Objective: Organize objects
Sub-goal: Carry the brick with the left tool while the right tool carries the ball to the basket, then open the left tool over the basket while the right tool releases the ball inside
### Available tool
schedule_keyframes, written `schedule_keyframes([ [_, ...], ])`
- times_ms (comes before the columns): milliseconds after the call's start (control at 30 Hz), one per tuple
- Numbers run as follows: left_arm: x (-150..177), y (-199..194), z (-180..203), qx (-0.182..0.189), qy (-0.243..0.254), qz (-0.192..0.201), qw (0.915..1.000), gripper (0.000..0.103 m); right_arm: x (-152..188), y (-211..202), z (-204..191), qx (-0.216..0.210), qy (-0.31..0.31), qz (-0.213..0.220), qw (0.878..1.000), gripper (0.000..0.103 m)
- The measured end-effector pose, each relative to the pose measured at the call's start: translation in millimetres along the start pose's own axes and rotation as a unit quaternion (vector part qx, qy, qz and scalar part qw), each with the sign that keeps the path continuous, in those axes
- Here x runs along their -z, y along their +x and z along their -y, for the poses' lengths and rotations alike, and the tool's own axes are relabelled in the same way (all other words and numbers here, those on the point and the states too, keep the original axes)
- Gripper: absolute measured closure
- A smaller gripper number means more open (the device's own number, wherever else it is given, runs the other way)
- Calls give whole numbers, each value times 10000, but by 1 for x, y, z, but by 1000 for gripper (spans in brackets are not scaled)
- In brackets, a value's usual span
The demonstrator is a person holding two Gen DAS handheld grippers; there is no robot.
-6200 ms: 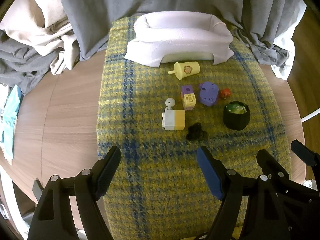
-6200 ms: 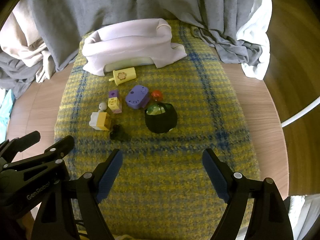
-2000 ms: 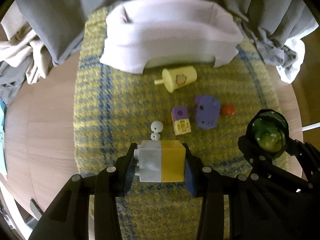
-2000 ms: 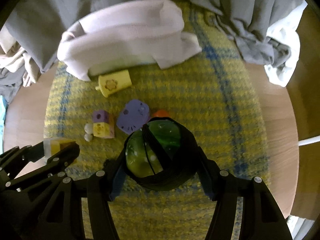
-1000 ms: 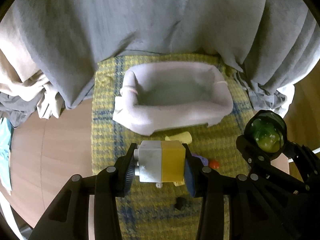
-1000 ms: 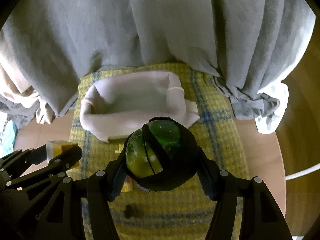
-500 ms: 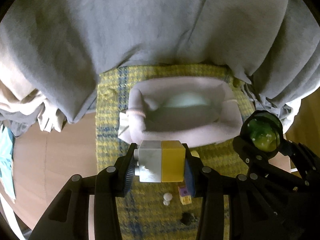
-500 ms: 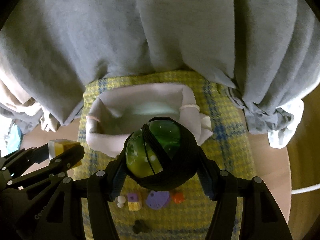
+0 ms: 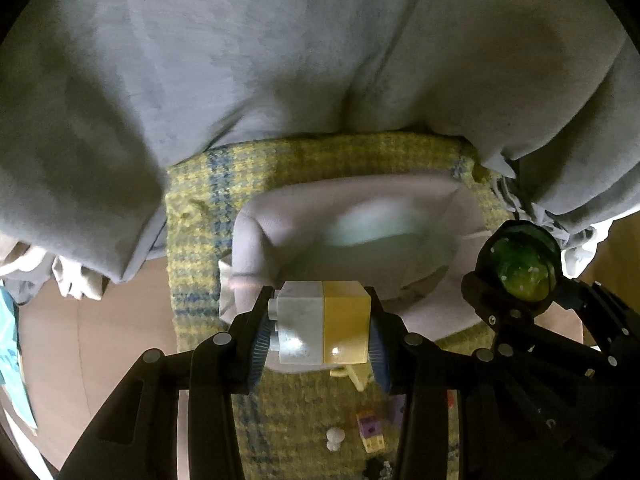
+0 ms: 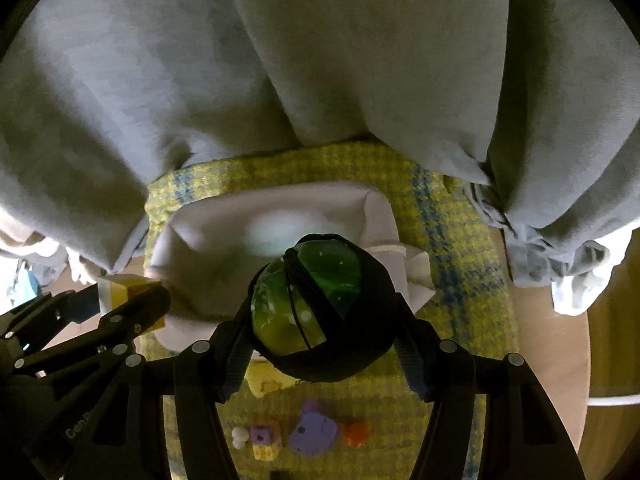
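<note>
My left gripper [image 9: 320, 330] is shut on a white-and-yellow toy block [image 9: 322, 322], held above the near rim of a pale fabric basket [image 9: 440, 200]. My right gripper [image 10: 322, 322] is shut on a black pouch holding a green ball [image 10: 316, 304], over the same fabric basket [image 10: 208, 224]. In the left wrist view the black pouch with the ball [image 9: 520, 268] hangs at the basket's right end. In the right wrist view the toy block [image 10: 130, 286] shows at the basket's left end.
The basket sits on a yellow-and-blue checked cloth [image 10: 448, 208] over a wooden table [image 9: 100, 340]. Small toys lie on the cloth in front: a purple piece [image 10: 316, 434], an orange ball [image 10: 356, 434], a purple-yellow cube [image 9: 372, 432], a white knob [image 9: 335, 438]. Grey drapery [image 9: 280, 60] hangs behind.
Both grippers have moved forward with their loads, from in front of the basket to over it. The basket has grown larger in both views, and the small toys have slid below the fingers.
</note>
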State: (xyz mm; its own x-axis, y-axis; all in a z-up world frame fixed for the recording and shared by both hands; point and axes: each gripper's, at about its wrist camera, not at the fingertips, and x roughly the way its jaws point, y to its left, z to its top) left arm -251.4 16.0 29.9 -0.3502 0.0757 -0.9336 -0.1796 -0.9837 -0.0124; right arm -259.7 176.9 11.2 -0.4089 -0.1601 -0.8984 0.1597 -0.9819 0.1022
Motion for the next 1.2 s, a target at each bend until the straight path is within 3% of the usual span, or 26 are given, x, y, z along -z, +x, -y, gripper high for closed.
schedule_keyframes([
  [300,-11,38,-5,-56,35,-301,9995,62,-13,31,2,105,6,-194,9998,40],
  [500,-13,48,-7,-279,70,-292,9992,44,-14,44,4,173,24,-277,9995,40],
  [1033,-14,26,-25,-539,-147,37,9984,33,-23,49,-5,-11,-10,-331,9995,40],
  [1200,-10,22,-33,-613,-266,55,9977,33,-25,43,-7,12,15,-147,9999,25],
])
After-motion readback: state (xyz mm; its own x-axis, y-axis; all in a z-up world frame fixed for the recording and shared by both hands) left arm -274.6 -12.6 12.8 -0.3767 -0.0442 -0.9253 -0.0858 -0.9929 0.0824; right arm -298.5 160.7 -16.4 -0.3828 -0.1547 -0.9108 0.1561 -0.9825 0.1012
